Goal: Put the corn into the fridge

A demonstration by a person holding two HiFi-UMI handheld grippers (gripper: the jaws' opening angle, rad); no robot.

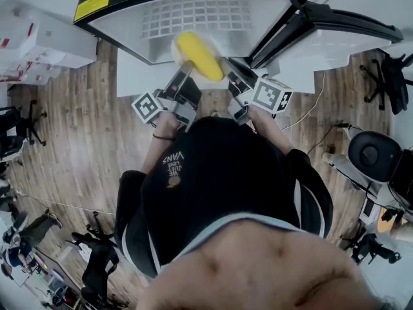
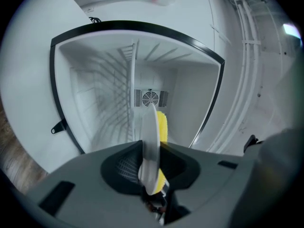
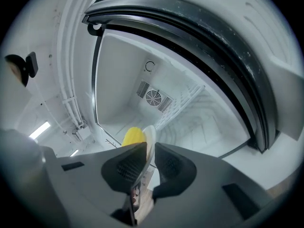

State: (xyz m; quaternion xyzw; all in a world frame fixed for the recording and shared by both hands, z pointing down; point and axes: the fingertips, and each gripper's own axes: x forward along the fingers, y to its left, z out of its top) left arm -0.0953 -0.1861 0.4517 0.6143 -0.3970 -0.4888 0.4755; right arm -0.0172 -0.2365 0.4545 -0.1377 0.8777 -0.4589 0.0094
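A yellow corn cob (image 1: 200,55) lies on a white plate (image 1: 175,46) that I hold up between both grippers, just in front of the open fridge (image 1: 129,28). My left gripper (image 1: 185,72) is shut on the plate's left rim and my right gripper (image 1: 228,68) on its right rim. In the left gripper view the plate (image 2: 151,137) stands edge-on between the jaws of the left gripper (image 2: 151,152), with the corn (image 2: 163,126) behind it. In the right gripper view the right gripper (image 3: 148,153) pinches the plate (image 3: 150,136), and the corn (image 3: 132,137) shows to its left.
The fridge's white inside (image 2: 109,99) has a wire shelf (image 1: 193,10) and a round fan grille (image 3: 154,97) on the back wall. Its door (image 1: 348,28) stands open at the right. Office chairs (image 1: 377,154) and white boxes (image 1: 39,44) stand on the wooden floor around.
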